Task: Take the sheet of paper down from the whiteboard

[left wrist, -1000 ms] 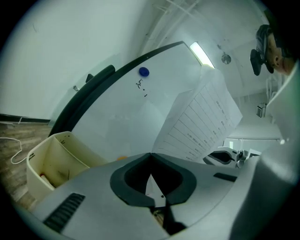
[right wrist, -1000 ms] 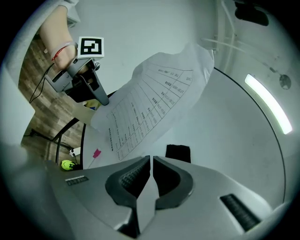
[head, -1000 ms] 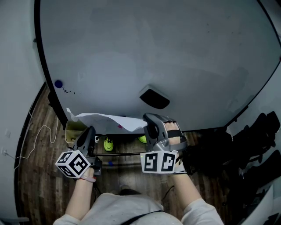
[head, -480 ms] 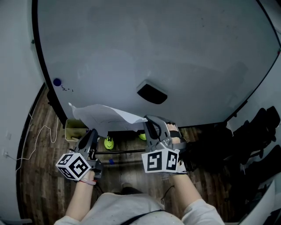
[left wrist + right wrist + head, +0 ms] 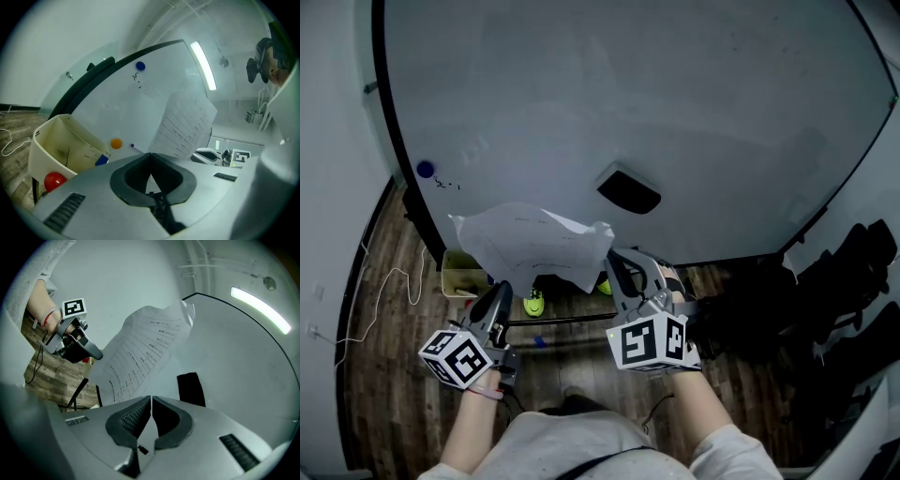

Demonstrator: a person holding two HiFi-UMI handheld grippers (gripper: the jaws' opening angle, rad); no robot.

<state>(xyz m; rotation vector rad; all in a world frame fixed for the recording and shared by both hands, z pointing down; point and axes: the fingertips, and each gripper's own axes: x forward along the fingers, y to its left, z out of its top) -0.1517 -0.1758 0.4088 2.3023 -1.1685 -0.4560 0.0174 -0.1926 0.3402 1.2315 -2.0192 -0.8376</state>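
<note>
L tongs [image 5: 150, 154] & R tongs [image 5: 151, 398] are both clamped shut on the sheet of paper [image 5: 534, 242], L at its lower-left edge, R at its right corner. Sheet's crumpled, printed w/ lines of text, held up betw. the two in front of the lower part of the whiteboard [image 5: 628, 94]. It's left of a black eraser [image 5: 629, 192]; blue magnet [image 5: 426, 170] sits near the board's left edge.
</note>
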